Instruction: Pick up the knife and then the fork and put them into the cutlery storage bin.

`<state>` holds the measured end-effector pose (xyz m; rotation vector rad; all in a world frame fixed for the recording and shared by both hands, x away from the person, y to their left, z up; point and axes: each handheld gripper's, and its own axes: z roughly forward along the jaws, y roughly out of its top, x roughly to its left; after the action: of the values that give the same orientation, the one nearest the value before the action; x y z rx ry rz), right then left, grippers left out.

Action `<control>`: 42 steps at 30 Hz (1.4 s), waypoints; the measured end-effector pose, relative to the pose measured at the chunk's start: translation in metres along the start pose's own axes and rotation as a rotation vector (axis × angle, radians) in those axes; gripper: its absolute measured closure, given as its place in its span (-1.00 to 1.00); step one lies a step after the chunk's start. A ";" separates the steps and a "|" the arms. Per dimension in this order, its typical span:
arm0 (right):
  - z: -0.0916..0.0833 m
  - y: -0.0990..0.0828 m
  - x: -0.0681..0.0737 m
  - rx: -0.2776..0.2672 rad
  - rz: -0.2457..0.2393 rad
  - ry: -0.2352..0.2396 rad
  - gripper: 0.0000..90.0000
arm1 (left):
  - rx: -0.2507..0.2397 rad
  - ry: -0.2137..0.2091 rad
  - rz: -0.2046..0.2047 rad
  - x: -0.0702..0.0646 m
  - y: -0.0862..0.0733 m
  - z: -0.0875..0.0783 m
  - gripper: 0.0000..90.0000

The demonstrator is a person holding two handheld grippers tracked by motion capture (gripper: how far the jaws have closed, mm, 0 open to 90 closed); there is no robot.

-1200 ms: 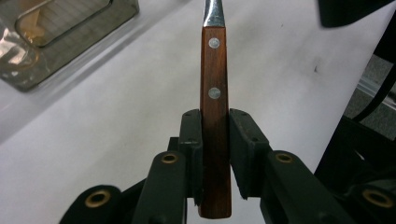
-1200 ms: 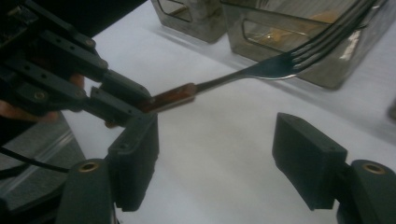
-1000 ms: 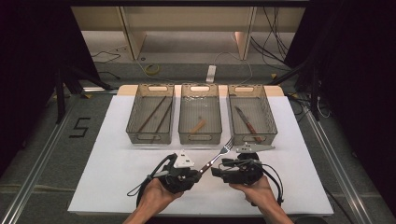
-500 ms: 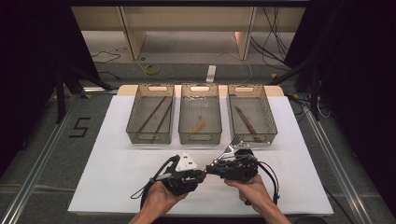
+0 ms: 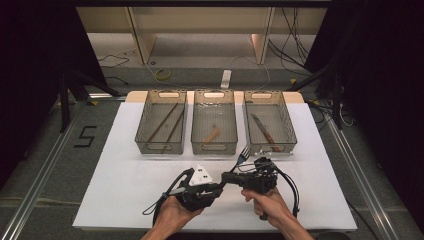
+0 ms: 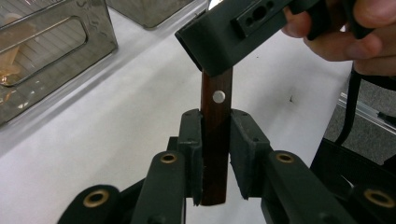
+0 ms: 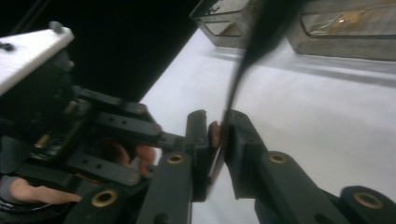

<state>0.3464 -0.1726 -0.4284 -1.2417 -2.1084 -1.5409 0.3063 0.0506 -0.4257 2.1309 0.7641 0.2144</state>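
The fork (image 5: 242, 156) was held above the white mat (image 5: 125, 175), in front of the three baskets, its tines raised toward the right basket (image 5: 268, 126). Its wooden handle (image 6: 215, 140) was clamped by the left gripper (image 5: 216, 190). The right gripper (image 5: 227, 178) had just been closing, and its narrow jaws were pressed on the handle farther up, near the metal neck. The grippers were almost touching.

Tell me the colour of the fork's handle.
Dark reddish-brown wooden fork handle with a silver rivet, clearest in the left gripper view.
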 end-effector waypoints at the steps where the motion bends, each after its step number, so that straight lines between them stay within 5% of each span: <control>1: 0.000 0.001 0.002 0.010 -0.013 -0.003 0.80 | 0.003 -0.005 -0.008 0.001 0.000 0.000 0.63; 6: -0.005 0.006 0.002 0.009 -0.066 -0.045 0.80 | 0.011 -0.017 -0.031 0.006 0.002 -0.007 0.07; 13: -0.019 0.017 -0.004 0.006 -0.096 -0.114 0.80 | 0.014 -0.001 -0.037 0.026 -0.005 -0.027 -0.21; 27: -0.054 0.058 -0.029 0.018 -0.076 -0.246 0.80 | 0.022 0.054 -0.117 0.058 -0.025 -0.051 -0.53; 42: -0.084 0.142 -0.050 -0.020 -0.049 -0.391 0.80 | -0.042 0.113 -0.159 0.074 -0.037 -0.070 -0.60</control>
<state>0.4601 -0.2588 -0.3318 -1.6210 -2.3744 -1.4338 0.3211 0.1576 -0.4181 2.0210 0.9818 0.2660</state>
